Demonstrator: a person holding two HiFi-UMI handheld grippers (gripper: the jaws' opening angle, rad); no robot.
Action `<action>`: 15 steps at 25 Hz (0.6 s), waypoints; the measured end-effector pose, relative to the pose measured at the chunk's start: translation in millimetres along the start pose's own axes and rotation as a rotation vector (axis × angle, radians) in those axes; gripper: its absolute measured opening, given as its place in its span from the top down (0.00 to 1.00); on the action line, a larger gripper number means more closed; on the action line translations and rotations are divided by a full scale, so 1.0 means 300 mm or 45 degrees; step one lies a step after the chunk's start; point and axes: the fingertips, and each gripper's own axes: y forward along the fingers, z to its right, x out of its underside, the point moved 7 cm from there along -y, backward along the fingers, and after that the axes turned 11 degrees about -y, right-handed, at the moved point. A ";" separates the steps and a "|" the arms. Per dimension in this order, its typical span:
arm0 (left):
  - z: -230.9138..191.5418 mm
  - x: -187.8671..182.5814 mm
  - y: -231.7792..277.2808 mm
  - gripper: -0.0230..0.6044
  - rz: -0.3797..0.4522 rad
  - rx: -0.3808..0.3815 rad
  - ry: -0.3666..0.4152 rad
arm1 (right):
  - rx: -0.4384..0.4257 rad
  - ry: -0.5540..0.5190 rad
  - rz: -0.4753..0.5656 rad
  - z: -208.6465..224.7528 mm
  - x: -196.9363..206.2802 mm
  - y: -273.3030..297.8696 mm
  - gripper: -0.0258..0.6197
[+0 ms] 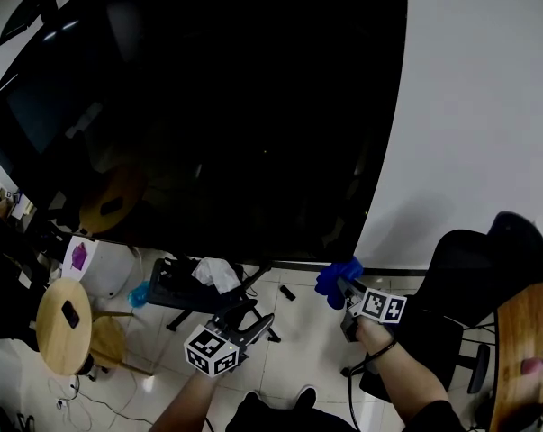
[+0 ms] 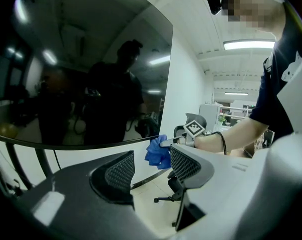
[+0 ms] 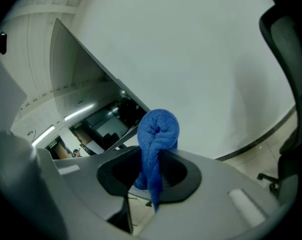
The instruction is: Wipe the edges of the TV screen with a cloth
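The cloth (image 3: 157, 134) is a deep blue terry towel, bunched and twisted into a thick knot with a rounded head and one thin tail hanging down. My right gripper (image 3: 151, 171) has its jaws closed tight on it: the twisted middle is pinched between the two dark pads, the knot bulges out past the tips, and the tail drops below them.

In the head view the cloth sits at the lower right corner of the TV screen (image 1: 208, 106), just under the bottom edge where the dark glass meets the white wall (image 1: 469, 106). I cannot tell whether it touches the frame.

My left gripper (image 2: 151, 171) is held lower and to the left, well apart from the cloth. Its jaws stand partly open with nothing between them; the blue bundle shows only through the gap, far beyond, in my other hand.
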 end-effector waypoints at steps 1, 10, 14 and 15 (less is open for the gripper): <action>-0.006 0.000 -0.012 0.62 0.001 0.004 -0.001 | 0.001 0.016 0.007 -0.008 0.002 0.004 0.81; -0.175 -0.014 -0.144 0.62 0.005 0.082 -0.024 | 0.037 0.082 0.046 -0.132 0.034 0.110 0.81; -0.308 -0.057 -0.236 0.62 -0.003 0.125 -0.026 | 0.099 0.121 0.084 -0.220 0.055 0.186 0.81; -0.343 -0.067 -0.268 0.62 -0.004 0.137 -0.024 | 0.110 0.120 0.088 -0.248 0.065 0.206 0.81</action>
